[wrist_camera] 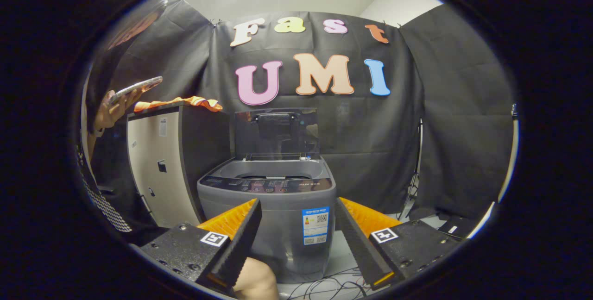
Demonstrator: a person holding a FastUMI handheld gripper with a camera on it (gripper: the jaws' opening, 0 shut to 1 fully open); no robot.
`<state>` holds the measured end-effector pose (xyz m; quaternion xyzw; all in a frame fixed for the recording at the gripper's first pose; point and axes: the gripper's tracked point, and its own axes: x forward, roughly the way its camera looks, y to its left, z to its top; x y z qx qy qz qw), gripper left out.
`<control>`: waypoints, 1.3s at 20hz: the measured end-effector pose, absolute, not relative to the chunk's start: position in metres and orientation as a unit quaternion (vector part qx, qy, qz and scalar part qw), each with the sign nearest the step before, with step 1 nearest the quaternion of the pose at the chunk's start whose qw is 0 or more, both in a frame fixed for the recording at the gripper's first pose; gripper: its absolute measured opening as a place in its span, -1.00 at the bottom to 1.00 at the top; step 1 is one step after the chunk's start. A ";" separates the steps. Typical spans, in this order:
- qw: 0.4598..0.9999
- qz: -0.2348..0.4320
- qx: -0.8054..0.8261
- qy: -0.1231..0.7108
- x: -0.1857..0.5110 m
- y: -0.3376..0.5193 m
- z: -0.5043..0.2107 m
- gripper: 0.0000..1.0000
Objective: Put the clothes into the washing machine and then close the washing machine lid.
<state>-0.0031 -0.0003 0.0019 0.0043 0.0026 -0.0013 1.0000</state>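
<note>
A grey top-loading washing machine (273, 207) stands on the floor straight ahead of my fingers, its dark lid (277, 133) raised upright at the back. An orange garment (178, 103) lies on top of the tall cabinet (157, 170) to the left of the machine. My gripper (299, 207) is open, its orange-and-black fingers (241, 226) spread wide with nothing between them, a fair distance short of the machine.
A person stands at the far left beside the cabinet, a hand (111, 110) holding up a phone (136, 86). Cables (324, 286) lie on the floor in front of the machine. A stand (414, 184) leans by the black cloth wall to the right.
</note>
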 end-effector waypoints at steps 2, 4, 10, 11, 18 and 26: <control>1.000 -0.006 0.006 0.002 -0.003 -0.002 0.002 0.93; 1.000 -0.012 0.006 -0.001 -0.002 -0.002 0.004 0.93; 0.999 -0.014 0.031 -0.041 0.017 0.012 0.048 0.93; 0.998 -0.012 0.033 -0.044 0.023 0.015 0.059 0.93; 0.999 0.022 0.026 -0.026 0.077 0.068 0.154 0.94; 0.989 0.139 0.010 -0.039 0.136 0.203 0.249 0.94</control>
